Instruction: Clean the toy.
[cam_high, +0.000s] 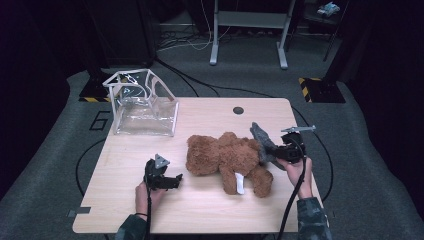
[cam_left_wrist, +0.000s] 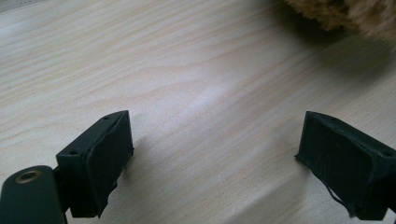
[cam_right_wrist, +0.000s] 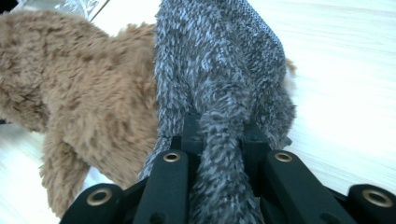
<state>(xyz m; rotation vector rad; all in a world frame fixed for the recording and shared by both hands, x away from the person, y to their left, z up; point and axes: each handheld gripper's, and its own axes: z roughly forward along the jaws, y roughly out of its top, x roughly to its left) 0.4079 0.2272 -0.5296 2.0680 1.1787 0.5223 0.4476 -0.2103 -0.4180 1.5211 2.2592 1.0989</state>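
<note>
High view: brown bear (cam_high: 227, 159) lies on its side mid-table (cam_high: 200, 215), long axis running left to right, head toward the left. Right gripper (cam_high: 278, 151) sits at the bear's right end, pinching a grey knit cloth (cam_high: 261, 141) that rises up and left from the jaws, draped against the bear's back end. Left gripper (cam_high: 172, 181) rests low on the wood, just left of the bear's head, apart from it. Clear bag (cam_high: 145, 107) stands open at the far left corner, well apart.

Left gripper view: jaws spread wide, nothing between them, bare wood below; fur edge of the bear (cam_left_wrist: 345, 16) at upper right.

Right gripper view: jaws nearly closed on a fold of the cloth (cam_right_wrist: 219, 93); cloth runs straight away from them, the bear (cam_right_wrist: 79, 88) lies to its left, touching.

Judgement: the cloth's free end lies bearward of the right jaws; the left hand is nearer the head.
</note>
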